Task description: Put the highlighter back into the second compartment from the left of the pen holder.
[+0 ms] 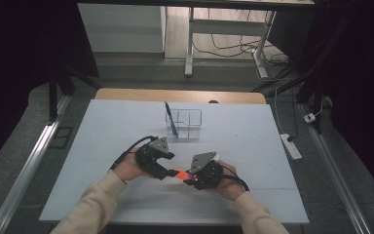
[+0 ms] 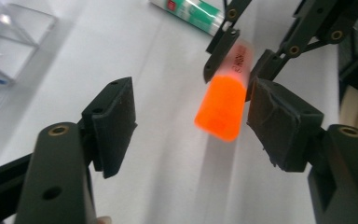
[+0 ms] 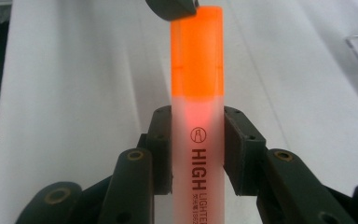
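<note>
An orange highlighter (image 1: 179, 172) with a frosted barrel and an orange cap is held level between the two hands, near the table's front. My right gripper (image 3: 198, 144) is shut on the barrel (image 3: 198, 154), just below the cap (image 3: 196, 56). In the left gripper view the cap (image 2: 220, 108) sticks out from the right gripper's jaws toward me. My left gripper (image 2: 191, 123) stands open around it. The cap lies close to one pad (image 2: 279, 126) and far from the other pad (image 2: 114, 123). In the high view the left gripper (image 1: 164, 169) and right gripper (image 1: 191, 176) face each other.
A clear plastic organiser (image 1: 187, 124) stands at mid-table with a blue pen (image 1: 169, 117) upright in it. A green and white tube (image 2: 191, 11) lies on the white table (image 1: 253, 141) beyond the grippers. The person's sleeves come in from the front edge.
</note>
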Tool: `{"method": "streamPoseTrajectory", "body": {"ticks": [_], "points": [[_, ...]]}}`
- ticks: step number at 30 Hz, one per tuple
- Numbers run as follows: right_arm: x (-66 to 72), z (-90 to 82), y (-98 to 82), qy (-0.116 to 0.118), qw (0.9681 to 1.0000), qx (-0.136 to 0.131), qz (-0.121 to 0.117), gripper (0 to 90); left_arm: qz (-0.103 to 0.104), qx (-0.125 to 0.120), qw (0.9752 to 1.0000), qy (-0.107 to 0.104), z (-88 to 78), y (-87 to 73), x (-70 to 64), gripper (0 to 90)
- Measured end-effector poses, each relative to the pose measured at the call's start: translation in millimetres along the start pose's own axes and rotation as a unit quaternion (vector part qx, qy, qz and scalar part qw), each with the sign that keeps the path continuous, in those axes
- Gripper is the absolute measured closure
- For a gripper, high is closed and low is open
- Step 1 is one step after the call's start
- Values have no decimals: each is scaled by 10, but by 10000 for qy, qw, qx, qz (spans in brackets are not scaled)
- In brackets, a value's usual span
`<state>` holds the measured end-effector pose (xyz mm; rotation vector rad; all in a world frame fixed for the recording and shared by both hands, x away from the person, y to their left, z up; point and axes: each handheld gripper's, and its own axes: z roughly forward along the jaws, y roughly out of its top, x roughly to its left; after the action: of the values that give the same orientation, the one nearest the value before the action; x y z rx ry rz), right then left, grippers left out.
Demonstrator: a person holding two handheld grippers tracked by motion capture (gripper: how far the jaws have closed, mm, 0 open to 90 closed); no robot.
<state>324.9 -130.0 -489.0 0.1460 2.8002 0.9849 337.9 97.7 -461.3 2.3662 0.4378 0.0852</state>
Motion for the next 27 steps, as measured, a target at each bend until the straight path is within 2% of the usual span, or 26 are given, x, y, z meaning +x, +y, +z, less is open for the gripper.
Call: {"method": "streamPoseTrajectory", "body": {"ticks": [6, 14, 17, 23, 27], "points": [[-54, -65, -28, -172, 9991, -260, 298, 657, -164, -216, 9995, 190, -65, -56, 30, 300], [-104, -131, -63, -352, 9969, -479, 519, 657, -396, -356, 9974, 476, -145, -206, 48, 294], [-124, -156, -76, -420, 9955, -574, 618, 657, -526, -489, 9955, 626, -188, -292, 34, 294], [-163, -207, -104, -528, 9929, -729, 772, 657, -770, -543, 9914, 908, -305, -536, 30, 290], [-184, -238, -116, -593, 9906, -869, 874, 657, -983, -648, 9870, 1098, -401, -683, 35, 290]]}}
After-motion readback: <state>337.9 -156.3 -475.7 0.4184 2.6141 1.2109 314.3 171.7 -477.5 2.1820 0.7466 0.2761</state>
